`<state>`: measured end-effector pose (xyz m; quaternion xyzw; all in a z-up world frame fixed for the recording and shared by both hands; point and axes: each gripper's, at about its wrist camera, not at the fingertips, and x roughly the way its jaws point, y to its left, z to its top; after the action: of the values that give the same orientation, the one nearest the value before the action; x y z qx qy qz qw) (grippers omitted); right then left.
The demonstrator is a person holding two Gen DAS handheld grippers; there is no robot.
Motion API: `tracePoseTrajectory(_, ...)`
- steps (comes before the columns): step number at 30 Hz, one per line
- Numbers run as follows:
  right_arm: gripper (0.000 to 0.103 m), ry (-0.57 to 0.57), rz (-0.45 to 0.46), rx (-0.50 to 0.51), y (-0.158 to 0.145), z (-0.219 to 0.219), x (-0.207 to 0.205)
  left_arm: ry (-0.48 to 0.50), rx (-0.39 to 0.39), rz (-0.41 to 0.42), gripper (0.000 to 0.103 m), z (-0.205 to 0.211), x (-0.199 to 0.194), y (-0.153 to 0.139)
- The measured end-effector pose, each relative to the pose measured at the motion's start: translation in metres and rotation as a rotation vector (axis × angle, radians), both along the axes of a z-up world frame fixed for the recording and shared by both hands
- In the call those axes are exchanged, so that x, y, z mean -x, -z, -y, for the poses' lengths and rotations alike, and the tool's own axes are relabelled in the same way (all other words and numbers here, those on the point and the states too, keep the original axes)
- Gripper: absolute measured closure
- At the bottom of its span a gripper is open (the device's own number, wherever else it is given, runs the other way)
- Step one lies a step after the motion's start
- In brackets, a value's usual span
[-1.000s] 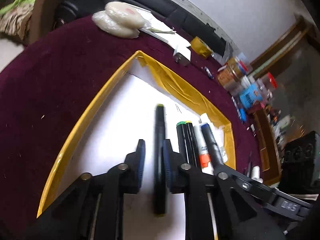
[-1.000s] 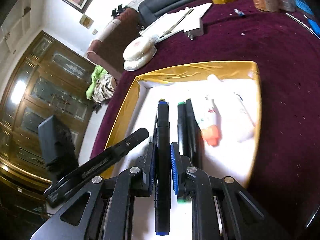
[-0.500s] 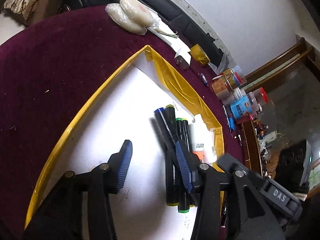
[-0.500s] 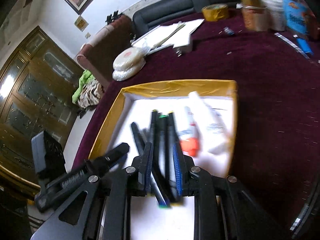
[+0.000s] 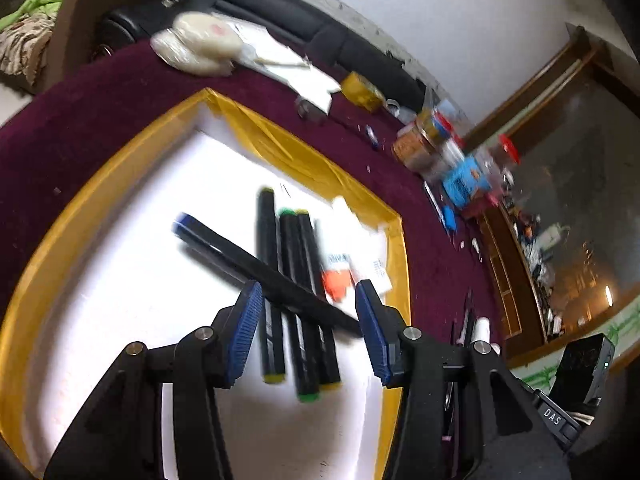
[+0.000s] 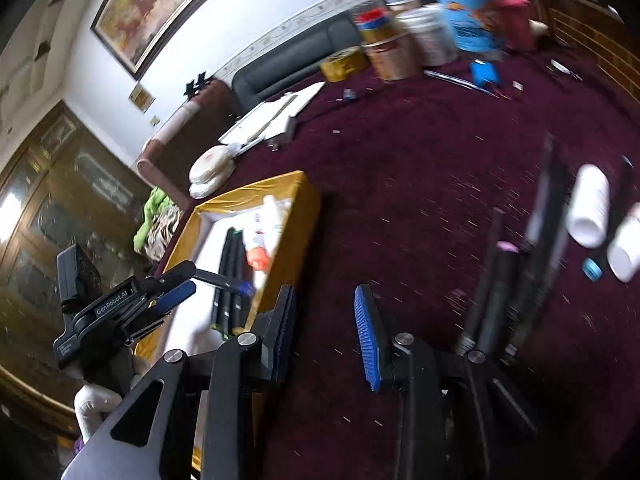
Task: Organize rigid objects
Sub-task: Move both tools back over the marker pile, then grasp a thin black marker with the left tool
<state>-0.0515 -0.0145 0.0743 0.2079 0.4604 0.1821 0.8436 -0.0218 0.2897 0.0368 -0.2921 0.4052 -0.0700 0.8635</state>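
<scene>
Hovering over the near half of the shallow yellow-rimmed white tray [image 5: 100, 184], the left gripper [image 5: 308, 328] stands with its blue-padded jaws apart and nothing between the pads. Just beyond the jaws, inside the tray, three black marker pens [image 5: 296, 280] lie side by side, parallel, with yellow and green end caps. A fourth black marker with a blue cap [image 5: 256, 264] lies diagonally across these three, its blue end pointing toward the tray's open white floor on the left. Beside the markers, toward the tray's right wall, lie a white tube with an orange cap [image 5: 338, 272] and a second white tube; motion blur hides their labels. The right gripper [image 6: 324, 336] is outside the tray, over the maroon cloth tabletop [image 6: 400, 184] on the tray's right side; its jaws are opening and hold nothing. Further right of the tray on that cloth lies a loose group of dark pens [image 6: 516, 272] and white cylindrical containers [image 6: 588, 208], blurred. Past the tray's far rim, a flat pale wrapped bundle [image 5: 196, 46] and white papers [image 5: 288, 68] rest on the cloth. Further to the right of these stand a roll of yellow tape [image 5: 360, 88] and a cluster of jars and blue packages [image 5: 452, 160]. A dark sofa [image 5: 280, 8] lies beyond the table edge.
</scene>
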Motion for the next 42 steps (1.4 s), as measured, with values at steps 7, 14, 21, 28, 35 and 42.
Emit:
tracePoseTrajectory(7, 0.076, 0.082, -0.036, -0.049, 0.013, 0.048, 0.015, 0.061, -0.022, -0.097, 0.056, 0.021, -0.035, 0.010)
tracePoseTrajectory(14, 0.076, 0.179, 0.035, -0.020, -0.003, 0.098, 0.035, 0.012, -0.036, -0.016, 0.050, 0.015, -0.050, -0.028)
tracePoseTrajectory(21, 0.074, 0.346, 0.068, 0.037, 0.000, 0.160, 0.044, 0.145, -0.141, 0.069, 0.044, 0.063, 0.005, -0.057)
tracePoseTrajectory(28, 0.074, 0.516, 0.028, -0.013, 0.022, 0.218, 0.037, 0.403, -0.212, 0.105, 0.043, 0.155, 0.034, -0.062)
tracePoseTrajectory(35, 0.074, 0.590, 0.015, -0.052, 0.041, 0.255, 0.017, 0.495, -0.329, 0.034, 0.043, 0.232, 0.022, -0.023)
tracePoseTrajectory(42, 0.067, 0.604, 0.027, -0.117, 0.053, 0.267, 0.018, 0.515, -0.582, 0.014, 0.042, 0.262, 0.014, 0.003)
